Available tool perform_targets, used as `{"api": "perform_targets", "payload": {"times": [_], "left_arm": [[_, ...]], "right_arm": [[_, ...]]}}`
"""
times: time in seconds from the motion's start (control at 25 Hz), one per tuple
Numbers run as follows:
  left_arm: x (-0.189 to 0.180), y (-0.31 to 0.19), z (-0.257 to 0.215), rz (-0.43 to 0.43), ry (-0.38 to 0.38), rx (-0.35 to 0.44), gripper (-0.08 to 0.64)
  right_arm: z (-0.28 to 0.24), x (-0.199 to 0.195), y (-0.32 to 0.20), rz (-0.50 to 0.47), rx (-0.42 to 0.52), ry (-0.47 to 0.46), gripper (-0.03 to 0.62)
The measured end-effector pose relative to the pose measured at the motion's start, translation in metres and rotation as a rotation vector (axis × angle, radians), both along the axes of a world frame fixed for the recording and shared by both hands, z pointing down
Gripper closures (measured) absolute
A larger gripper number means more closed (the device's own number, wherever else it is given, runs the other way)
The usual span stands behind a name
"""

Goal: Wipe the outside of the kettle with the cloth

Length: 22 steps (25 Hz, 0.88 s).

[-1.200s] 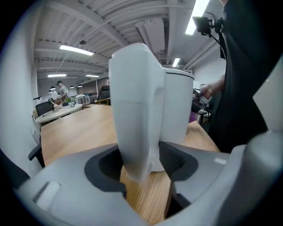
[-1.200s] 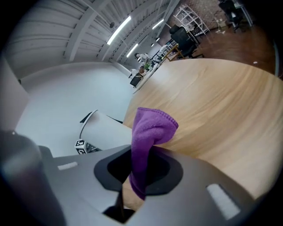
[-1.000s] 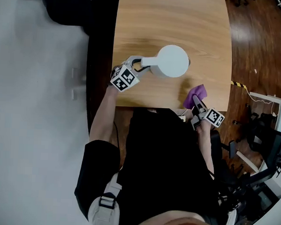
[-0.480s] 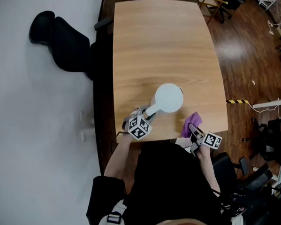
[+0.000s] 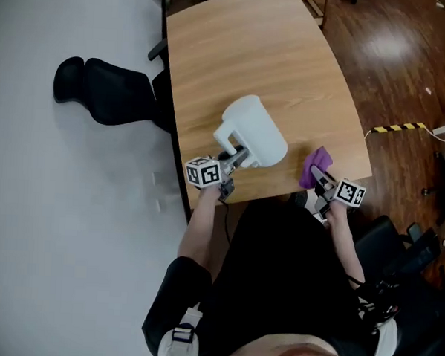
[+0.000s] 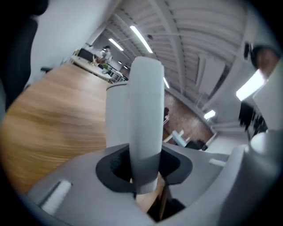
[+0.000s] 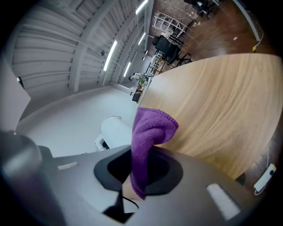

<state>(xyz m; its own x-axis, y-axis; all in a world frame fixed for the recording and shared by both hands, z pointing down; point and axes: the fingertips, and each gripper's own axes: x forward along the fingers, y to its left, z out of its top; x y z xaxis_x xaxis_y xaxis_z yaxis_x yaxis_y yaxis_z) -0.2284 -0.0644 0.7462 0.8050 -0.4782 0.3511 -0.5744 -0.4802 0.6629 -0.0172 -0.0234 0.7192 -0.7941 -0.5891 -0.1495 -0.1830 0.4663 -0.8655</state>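
One white kettle (image 5: 255, 130) is tipped off upright near the front edge of the worktop (image 5: 251, 48); we cannot tell whether it rests on the surface. We hold its handle (image 6: 145, 132) clamped in the left gripper (image 5: 235, 158), whose jaws have just been closing on it. To the right of the kettle and apart from it, the right gripper (image 5: 321, 177) is clenched on the purple cloth (image 7: 148, 132), which bunches above the jaws over the worktop's front corner.
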Motion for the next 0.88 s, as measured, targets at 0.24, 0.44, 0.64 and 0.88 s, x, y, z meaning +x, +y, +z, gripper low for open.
{"api": "perform_targets", "payload": {"times": [0.24, 0.44, 0.64, 0.88], "left_arm": [[-0.012, -0.084, 0.044, -0.246, 0.634, -0.139, 0.423], [0.005, -0.091, 0.033, -0.29, 0.917, -0.167, 0.437], [0.003, -0.096, -0.039, -0.368, 1.244, -0.083, 0.453], [-0.019, -0.083, -0.14, -0.317, 1.451, 0.08, 0.457]], "right_arm": [[0.069, 0.041, -0.002, 0.135, -0.211, -0.004, 0.535], [0.036, 0.041, -0.01, 0.093, -0.074, -0.065, 0.535], [0.003, 0.036, -0.025, 0.12, -0.005, -0.088, 0.535], [-0.062, 0.014, -0.051, 0.156, 0.061, -0.069, 0.535]]}}
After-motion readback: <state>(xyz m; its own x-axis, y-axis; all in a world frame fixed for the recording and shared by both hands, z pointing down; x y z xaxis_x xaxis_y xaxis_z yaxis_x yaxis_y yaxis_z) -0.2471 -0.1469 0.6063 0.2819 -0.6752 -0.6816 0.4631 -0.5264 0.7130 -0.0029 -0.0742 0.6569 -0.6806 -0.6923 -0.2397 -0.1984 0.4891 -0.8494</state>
